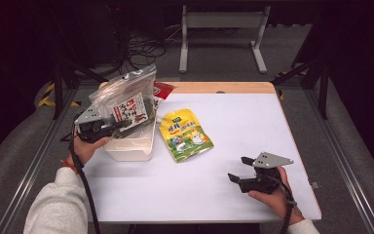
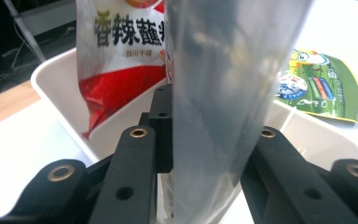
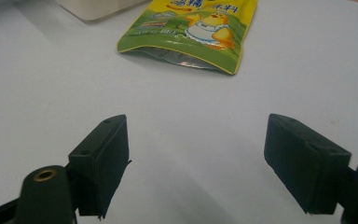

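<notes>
White table [image 1: 233, 185], wood back edge, dark room w/ cables on floor. L tool [image 1: 108, 128] clamps clear zip bag [image 1: 126, 100] over white bin [image 1: 131, 146]; bag contents hard to read. R tool [image 1: 238, 170] released, nothing between jaws, near green pouch [image 1: 185, 134].

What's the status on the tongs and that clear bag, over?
Left tongs shut on clear zip bag, held over white bin. Right tongs open, empty, above table. Yellow-green pouch lies beside bin, not blocking.

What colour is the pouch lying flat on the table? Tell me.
Yellow and green pouch, clearest in the high view.
</notes>
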Action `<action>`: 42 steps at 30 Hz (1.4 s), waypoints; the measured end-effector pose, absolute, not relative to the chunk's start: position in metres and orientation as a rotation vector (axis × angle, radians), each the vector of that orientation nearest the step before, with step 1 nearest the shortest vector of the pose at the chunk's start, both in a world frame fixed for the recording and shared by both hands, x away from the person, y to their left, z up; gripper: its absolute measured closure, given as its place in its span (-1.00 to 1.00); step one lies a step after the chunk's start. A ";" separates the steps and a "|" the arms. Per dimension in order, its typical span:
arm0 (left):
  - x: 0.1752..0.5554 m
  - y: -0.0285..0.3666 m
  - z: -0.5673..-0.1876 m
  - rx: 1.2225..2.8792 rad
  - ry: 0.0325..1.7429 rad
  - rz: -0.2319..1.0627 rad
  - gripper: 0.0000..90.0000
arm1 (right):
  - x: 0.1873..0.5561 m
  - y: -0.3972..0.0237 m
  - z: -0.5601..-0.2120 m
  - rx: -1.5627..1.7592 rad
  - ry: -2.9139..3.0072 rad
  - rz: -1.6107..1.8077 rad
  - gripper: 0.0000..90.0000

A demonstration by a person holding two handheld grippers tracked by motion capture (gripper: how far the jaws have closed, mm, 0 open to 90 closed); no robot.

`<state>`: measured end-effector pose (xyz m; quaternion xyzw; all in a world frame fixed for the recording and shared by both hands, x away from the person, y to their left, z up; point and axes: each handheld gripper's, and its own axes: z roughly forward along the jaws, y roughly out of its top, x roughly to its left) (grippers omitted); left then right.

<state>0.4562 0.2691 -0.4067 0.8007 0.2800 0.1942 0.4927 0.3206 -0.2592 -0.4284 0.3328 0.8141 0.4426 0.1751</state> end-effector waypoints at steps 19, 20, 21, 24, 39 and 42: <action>0.451 0.269 -0.414 1.896 0.751 0.456 0.55 | 0.321 -0.248 -0.428 0.799 2.405 1.258 -0.01; 0.451 0.269 -0.414 1.896 0.751 0.456 0.54 | 0.321 -0.246 -0.428 0.778 2.411 1.241 -0.03; 0.451 0.269 -0.414 1.895 0.750 0.463 0.53 | 0.322 -0.244 -0.428 0.769 2.424 1.244 -0.02; 0.449 0.269 -0.413 1.889 0.763 0.466 0.48 | 0.323 -0.242 -0.429 0.772 2.431 1.247 -0.02; 0.398 0.292 -0.397 1.786 0.836 0.694 -0.23 | 0.354 -0.243 -0.426 0.851 2.395 1.297 0.15; 0.381 0.295 -0.398 1.788 0.848 0.706 -0.33 | 0.370 -0.235 -0.426 0.879 2.381 1.299 0.15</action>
